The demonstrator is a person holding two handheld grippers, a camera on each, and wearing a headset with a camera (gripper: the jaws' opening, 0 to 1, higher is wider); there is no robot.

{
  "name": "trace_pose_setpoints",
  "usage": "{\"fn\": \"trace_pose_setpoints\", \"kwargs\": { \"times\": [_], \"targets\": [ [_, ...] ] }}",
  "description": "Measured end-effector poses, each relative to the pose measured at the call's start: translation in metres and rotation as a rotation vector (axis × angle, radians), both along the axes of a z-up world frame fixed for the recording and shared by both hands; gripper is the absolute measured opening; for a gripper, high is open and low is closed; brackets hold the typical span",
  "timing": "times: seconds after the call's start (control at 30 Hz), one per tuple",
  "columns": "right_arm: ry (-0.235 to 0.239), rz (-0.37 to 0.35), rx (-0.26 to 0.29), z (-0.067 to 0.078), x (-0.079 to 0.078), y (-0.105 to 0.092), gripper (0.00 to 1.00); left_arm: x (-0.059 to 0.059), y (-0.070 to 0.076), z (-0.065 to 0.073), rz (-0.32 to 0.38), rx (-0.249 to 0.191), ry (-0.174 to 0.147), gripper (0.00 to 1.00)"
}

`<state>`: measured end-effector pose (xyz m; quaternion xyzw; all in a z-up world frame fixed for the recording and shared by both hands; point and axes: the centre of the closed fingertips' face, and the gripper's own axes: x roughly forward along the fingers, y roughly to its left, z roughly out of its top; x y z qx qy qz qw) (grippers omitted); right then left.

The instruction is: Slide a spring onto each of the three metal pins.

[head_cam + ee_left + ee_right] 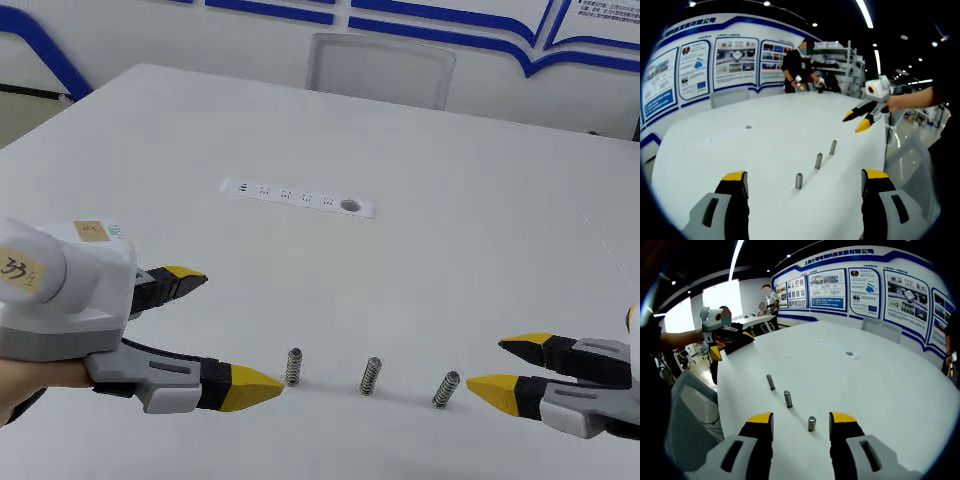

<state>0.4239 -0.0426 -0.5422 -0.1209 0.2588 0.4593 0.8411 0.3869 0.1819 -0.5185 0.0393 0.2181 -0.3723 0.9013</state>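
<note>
Three short metal pins stand in a row on the white table (pixel 420 250), each with a coiled spring around it: the left one (pixel 293 366), the middle one (pixel 371 376) and the right one (pixel 446 389), which leans slightly. My left gripper (pixel 242 330) is open and empty, just left of the row. In its own view the left gripper (pixel 804 175) faces the nearest pin (pixel 798 180). My right gripper (pixel 486 363) is open and empty, just right of the row. From the right gripper (pixel 801 417), the closest pin (pixel 812 423) stands just beyond its jaws.
A white power strip (pixel 297 197) lies flat mid-table, beyond the pins. A grey chair (pixel 380 68) stands at the far edge. A mesh chair (pixel 690 415) is at the near edge. A person (pixel 799 67) stands at another table behind.
</note>
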Motion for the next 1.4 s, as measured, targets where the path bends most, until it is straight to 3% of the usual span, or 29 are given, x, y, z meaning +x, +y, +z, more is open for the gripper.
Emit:
{"fn": "trace_pose_setpoints", "kwargs": {
  "times": [0.17, 0.63, 0.77, 1.07, 1.4],
  "targets": [
    [-0.030, 0.016, 0.008, 0.008, -0.013, -0.013, 0.53, -0.009, 0.001, -0.002, -0.035, 0.046, 0.005, 0.99],
    [-0.049, -0.024, 0.041, 0.027, -0.018, -0.036, 0.75, -0.009, 0.011, -0.003, -0.013, 0.063, 0.019, 1.00],
    [-0.051, -0.032, 0.050, 0.029, -0.018, -0.038, 0.76, -0.011, 0.012, -0.004, -0.018, 0.077, 0.022, 1.00],
    [-0.032, -0.039, 0.028, 0.024, -0.018, -0.037, 0.76, -0.010, 0.013, -0.004, -0.005, 0.057, 0.026, 1.00],
    [-0.012, -0.049, 0.019, 0.017, -0.020, -0.039, 0.75, -0.012, 0.011, -0.006, -0.016, 0.066, 0.033, 1.00]
  ]
}}
